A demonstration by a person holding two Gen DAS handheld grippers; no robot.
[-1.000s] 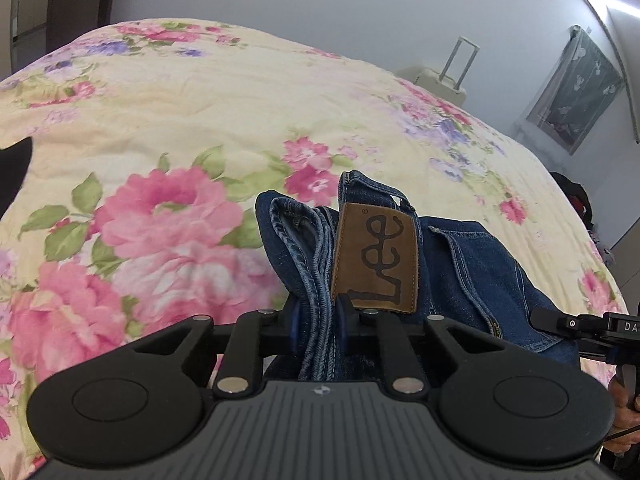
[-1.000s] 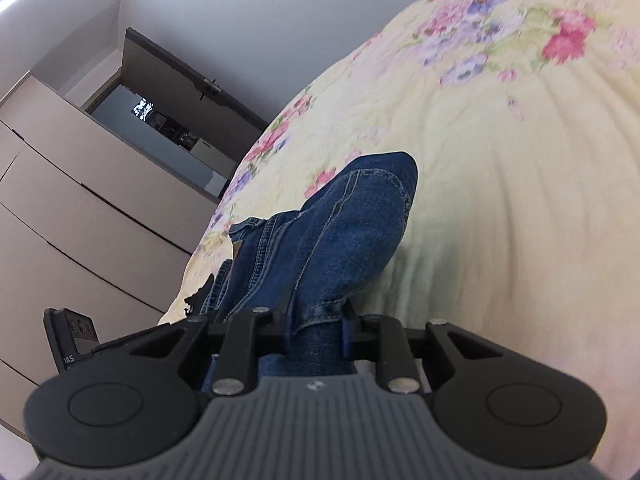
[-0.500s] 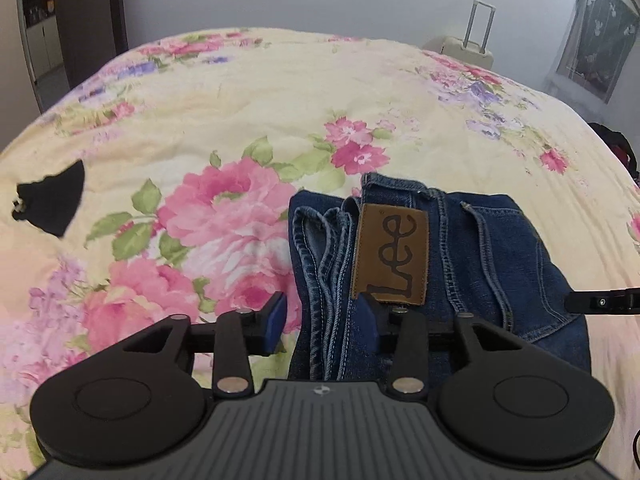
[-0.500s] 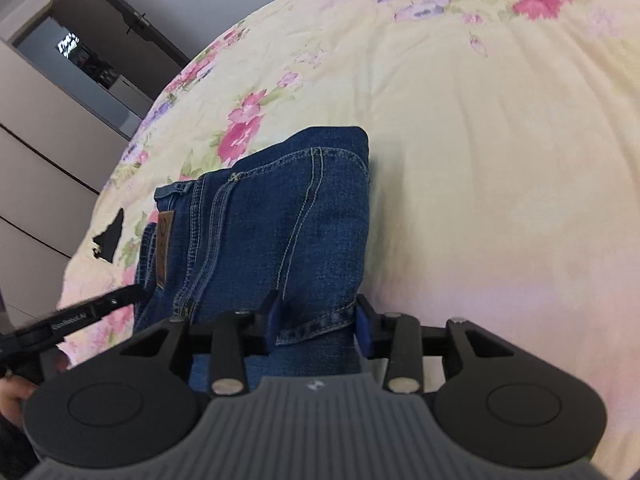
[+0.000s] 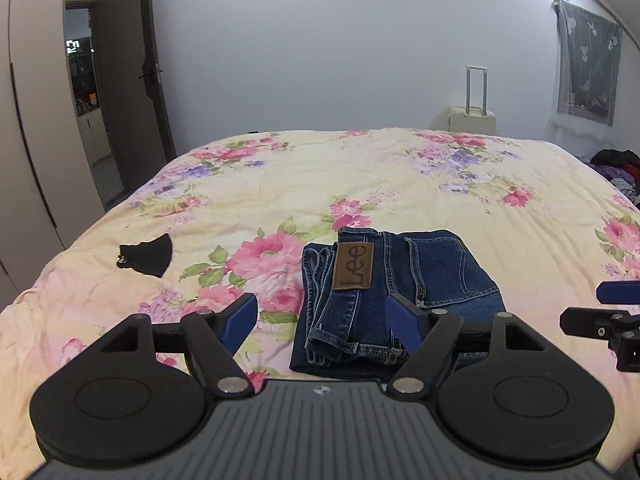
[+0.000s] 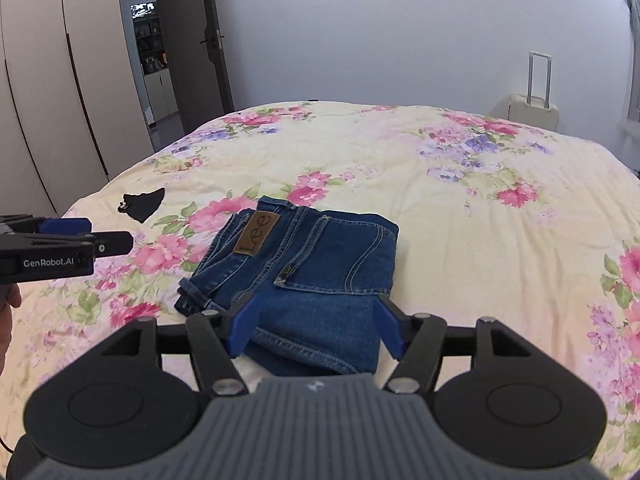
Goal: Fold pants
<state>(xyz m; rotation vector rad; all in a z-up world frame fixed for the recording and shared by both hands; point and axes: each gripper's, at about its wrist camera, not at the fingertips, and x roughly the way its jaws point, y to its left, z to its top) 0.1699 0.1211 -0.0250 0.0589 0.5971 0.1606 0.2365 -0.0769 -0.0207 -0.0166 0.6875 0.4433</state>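
Blue jeans (image 5: 384, 292) with a brown Lee patch (image 5: 354, 266) lie folded into a compact stack on the floral bedspread (image 5: 360, 176). They also show in the right wrist view (image 6: 312, 276). My left gripper (image 5: 322, 322) is open and empty, raised just in front of the stack's near left part. My right gripper (image 6: 316, 326) is open and empty over the stack's near edge. The right gripper's tip shows at the right edge of the left wrist view (image 5: 600, 314); the left gripper shows at the left of the right wrist view (image 6: 64, 244).
A small black item (image 5: 146, 258) lies on the bed to the left of the jeans. A wardrobe (image 6: 48, 92) and an open door (image 6: 192, 40) stand at the left. A cream suitcase (image 5: 472, 120) stands beyond the bed. Clothes (image 5: 618, 170) pile at the right.
Both grippers have let go of the jeans, opened wide and pulled back and up. The jeans now lie flat, folded on the bed.
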